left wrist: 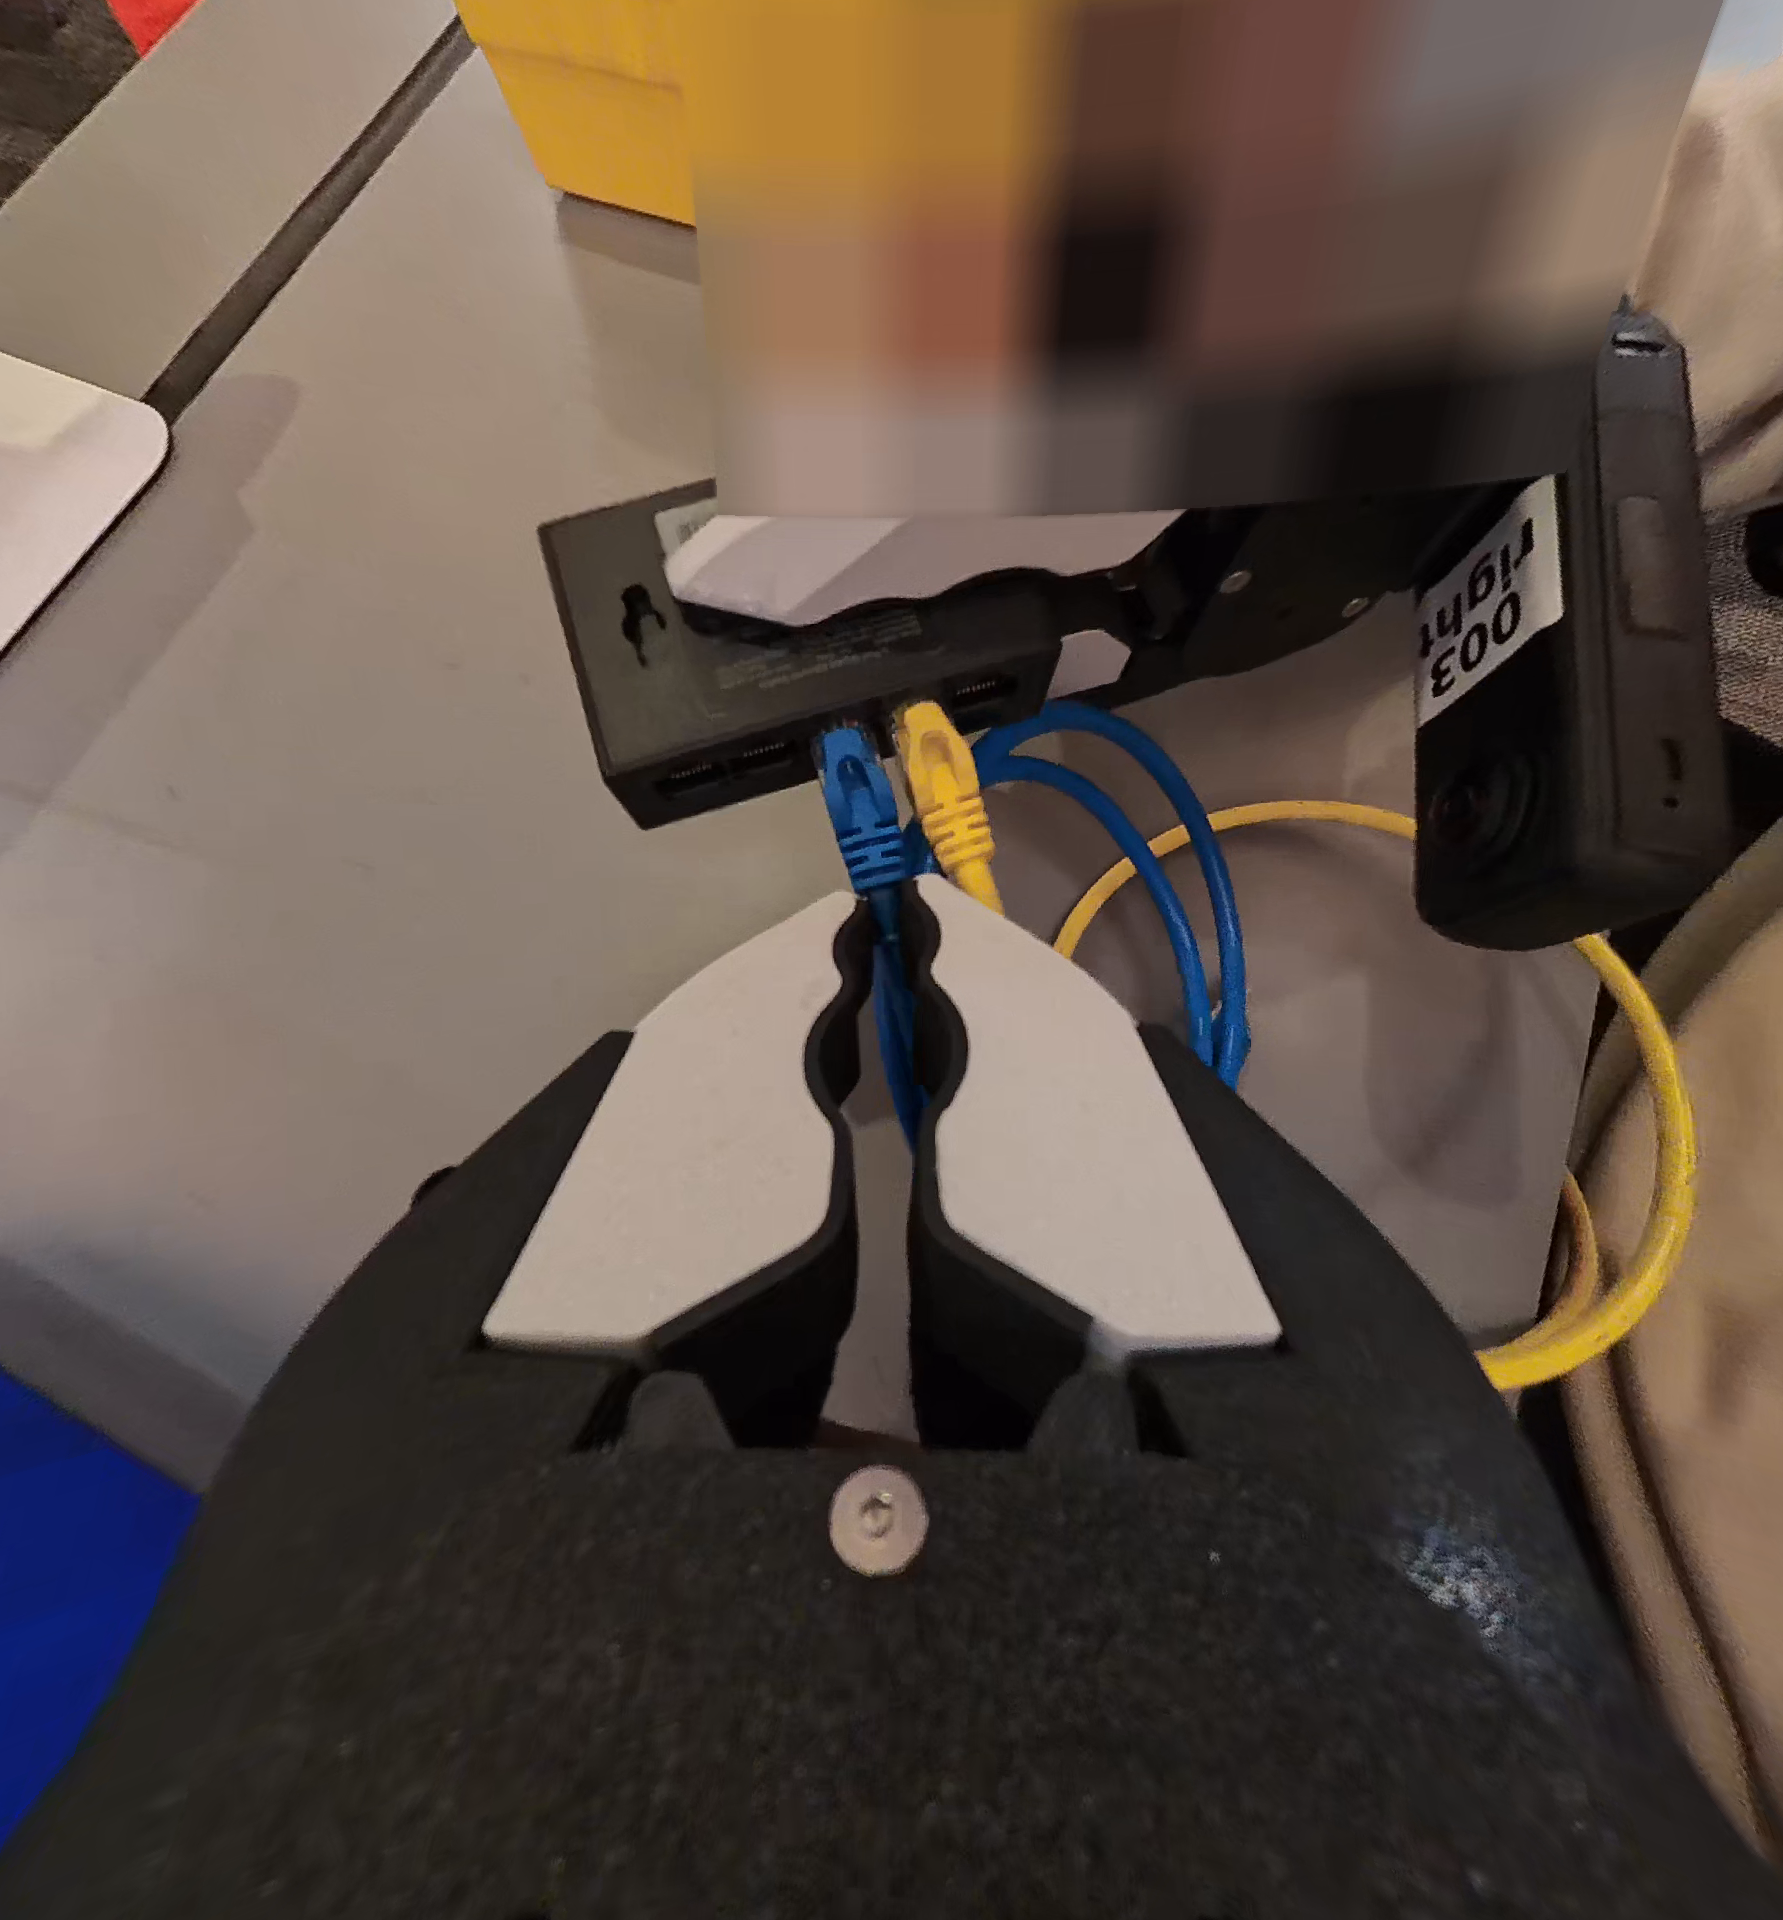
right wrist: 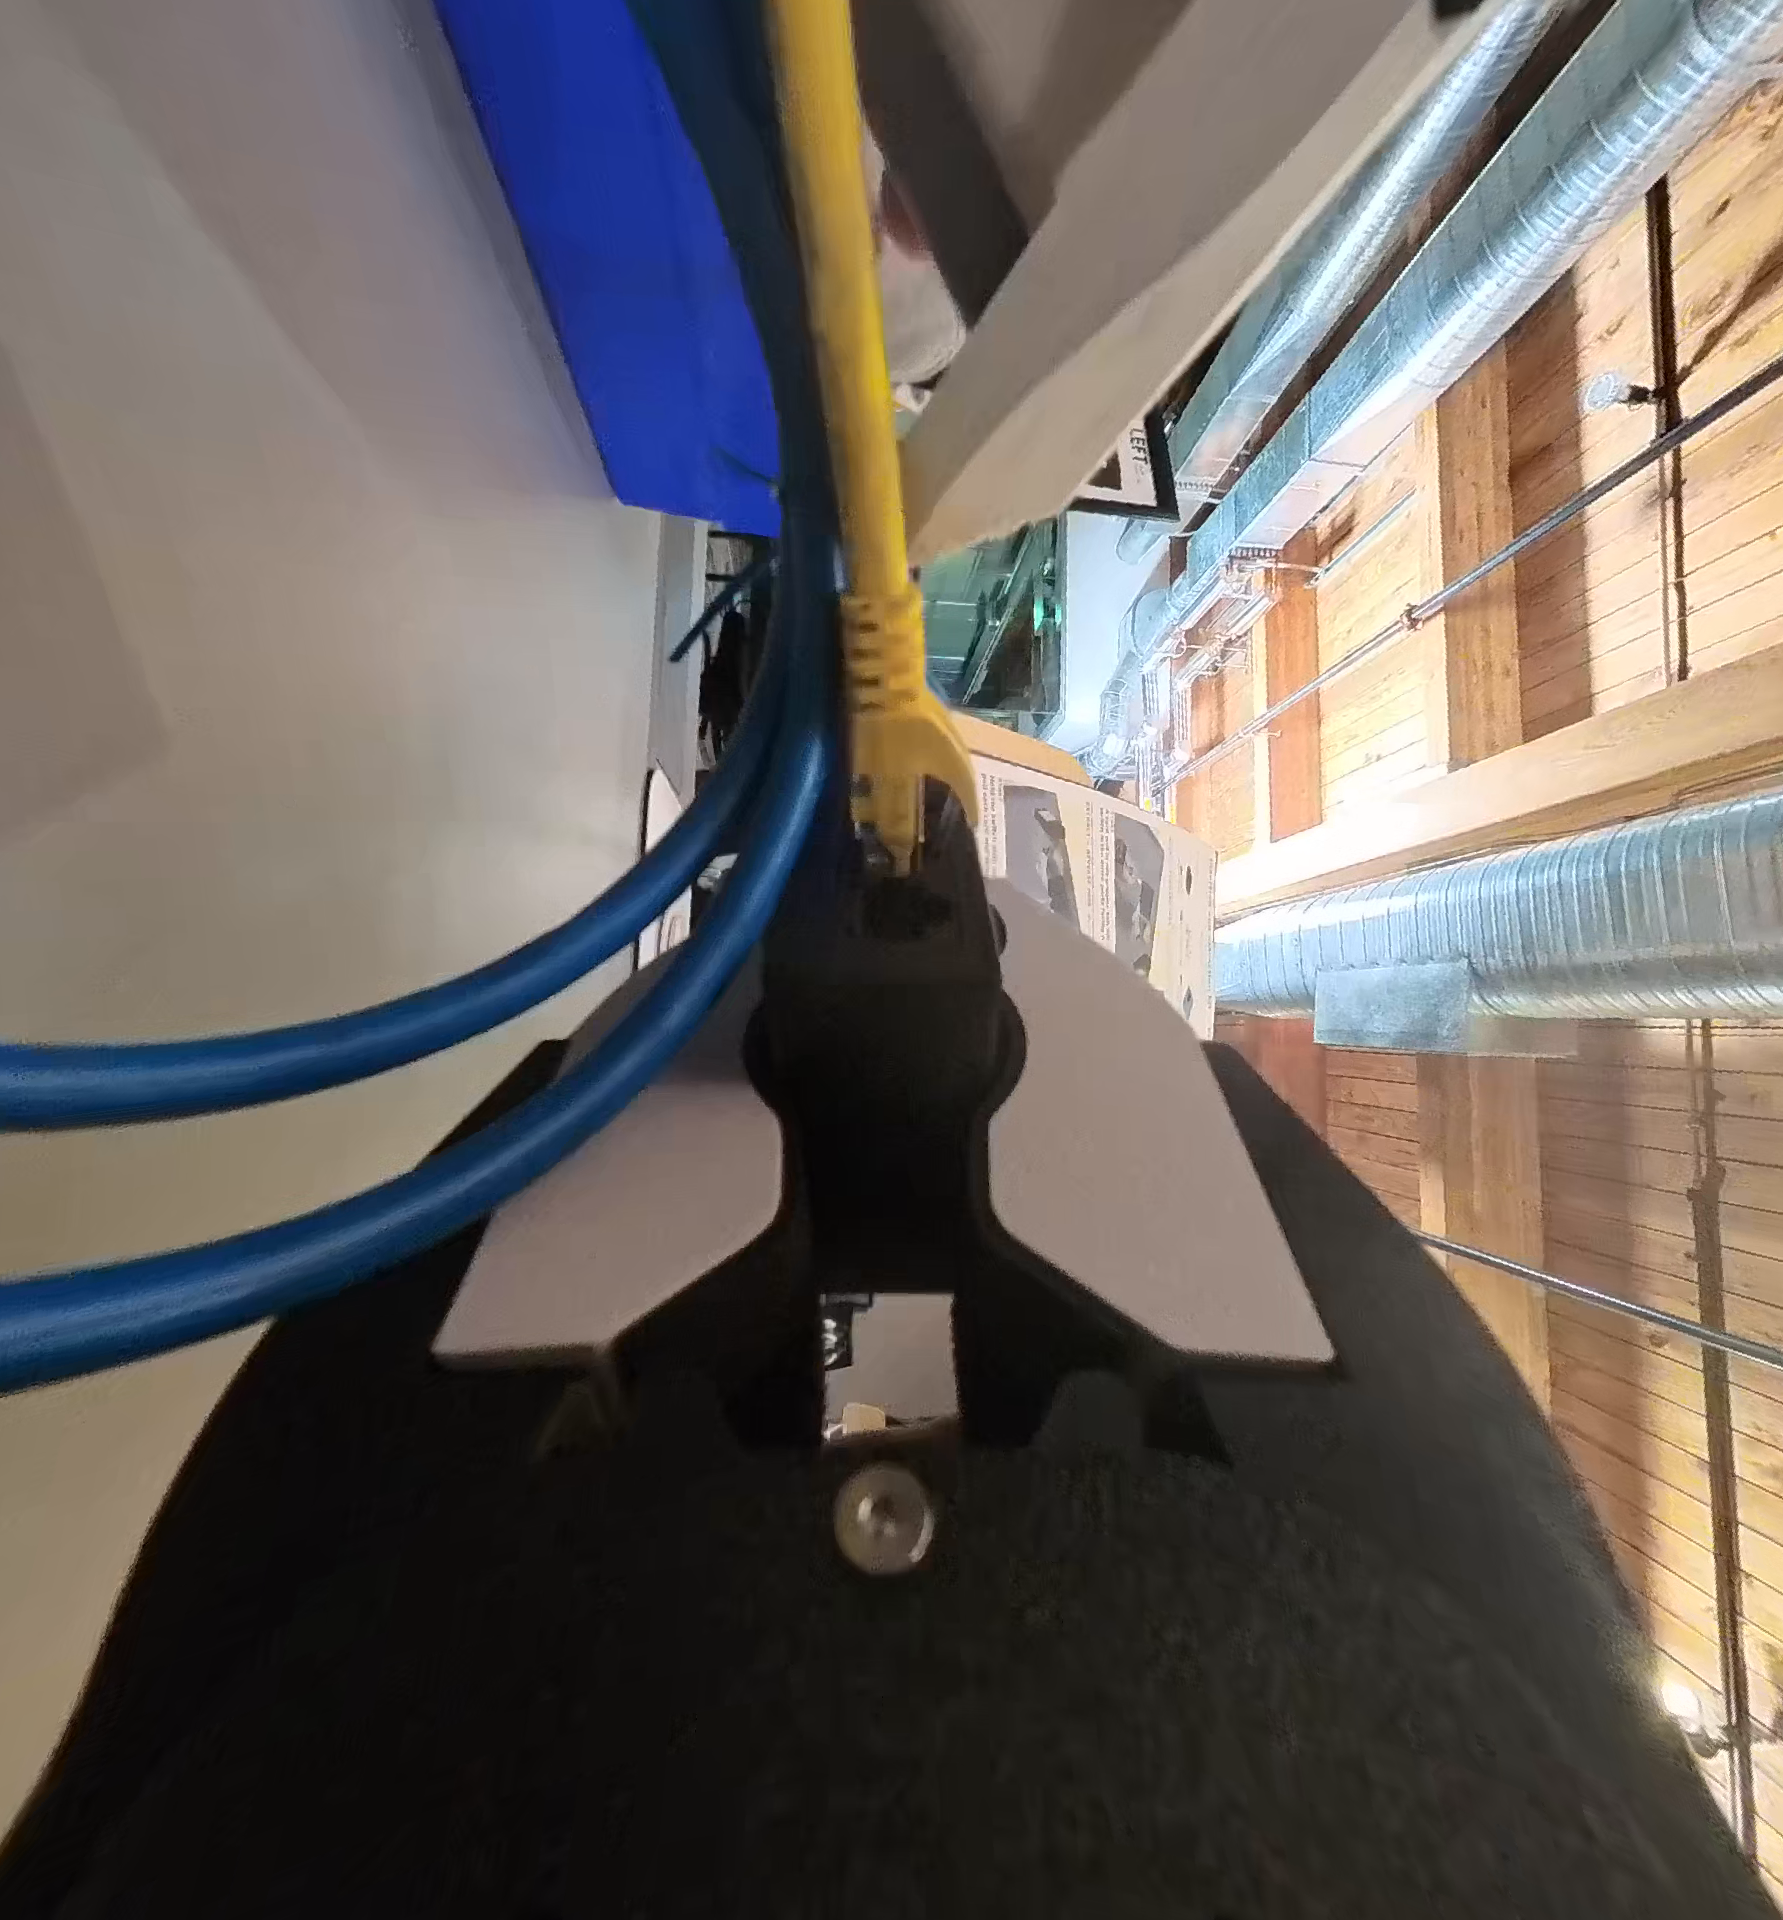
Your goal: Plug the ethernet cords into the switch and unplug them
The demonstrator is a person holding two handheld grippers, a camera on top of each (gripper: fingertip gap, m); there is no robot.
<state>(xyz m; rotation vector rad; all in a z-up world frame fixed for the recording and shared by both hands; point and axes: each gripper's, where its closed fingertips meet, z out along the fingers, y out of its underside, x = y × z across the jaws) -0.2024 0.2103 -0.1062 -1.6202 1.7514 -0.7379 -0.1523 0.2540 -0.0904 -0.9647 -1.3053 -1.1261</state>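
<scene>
Now blue cord (left wrist: 871, 821) in L tongs (left wrist: 885, 914)

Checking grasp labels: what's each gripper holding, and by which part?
Left gripper: shut on the blue cable, just behind its plugged-in boot. Right gripper: clamps the black switch by its body.

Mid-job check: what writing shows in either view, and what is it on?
I won't quote writing, only say where it sits.
White label on the black camera: large black print, clear.
Switch top face: fine print, too small to read.
White sticker on the switch: blurred.
Printed box: too small.
Framed sign: partly hidden.
</scene>
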